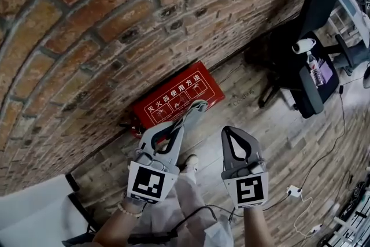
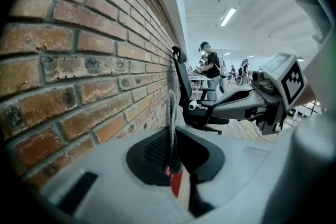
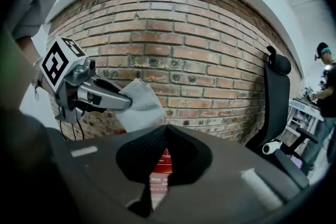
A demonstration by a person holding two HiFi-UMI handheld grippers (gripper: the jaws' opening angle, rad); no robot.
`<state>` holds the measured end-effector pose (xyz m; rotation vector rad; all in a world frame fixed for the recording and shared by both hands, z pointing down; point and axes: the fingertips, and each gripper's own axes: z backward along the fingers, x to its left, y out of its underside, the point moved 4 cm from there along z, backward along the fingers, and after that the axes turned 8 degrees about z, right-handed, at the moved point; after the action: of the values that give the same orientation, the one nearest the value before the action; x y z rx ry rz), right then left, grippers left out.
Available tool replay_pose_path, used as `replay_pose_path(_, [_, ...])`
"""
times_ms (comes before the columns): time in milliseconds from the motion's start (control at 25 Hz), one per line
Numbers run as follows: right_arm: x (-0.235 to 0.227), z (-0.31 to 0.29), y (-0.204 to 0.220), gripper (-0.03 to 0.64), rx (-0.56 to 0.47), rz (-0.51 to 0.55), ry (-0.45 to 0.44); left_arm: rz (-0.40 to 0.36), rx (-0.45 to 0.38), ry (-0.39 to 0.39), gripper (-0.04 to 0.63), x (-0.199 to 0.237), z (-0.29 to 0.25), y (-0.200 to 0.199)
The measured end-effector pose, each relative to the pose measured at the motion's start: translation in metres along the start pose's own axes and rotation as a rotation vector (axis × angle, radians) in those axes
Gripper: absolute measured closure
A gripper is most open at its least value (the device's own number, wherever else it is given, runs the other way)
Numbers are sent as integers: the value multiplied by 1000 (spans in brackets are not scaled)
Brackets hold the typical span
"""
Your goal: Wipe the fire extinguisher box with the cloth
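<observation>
Brick wall (image 1: pixel 87 20), black office chair (image 1: pixel 315 37), wood-plank floor (image 1: pixel 277 142).

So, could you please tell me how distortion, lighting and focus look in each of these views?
Head view: fisheye bows the red-brown brick wall into curves; the red rectangular fire extinguisher box is sharp and evenly lit. Left gripper view: white ceiling strip lights blow out; the close grey woven cloth looks soft. Right gripper view: dark corners, arching mortar lines.

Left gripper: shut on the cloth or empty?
Shut on the cloth: the left gripper pinches it edge-on; right gripper view shows it sticking out.
</observation>
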<state>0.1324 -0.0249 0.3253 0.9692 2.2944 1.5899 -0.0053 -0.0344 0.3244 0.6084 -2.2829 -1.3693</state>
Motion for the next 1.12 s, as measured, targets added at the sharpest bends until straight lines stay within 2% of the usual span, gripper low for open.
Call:
replay_pose_path(440, [0,-26,44,606,50,-13,-23,122,11,-43,584,33,-71,27])
replay_pose_path(1120, [-20,-40,74,606,90,-35,6,217,73,-67,584,67,-178,58])
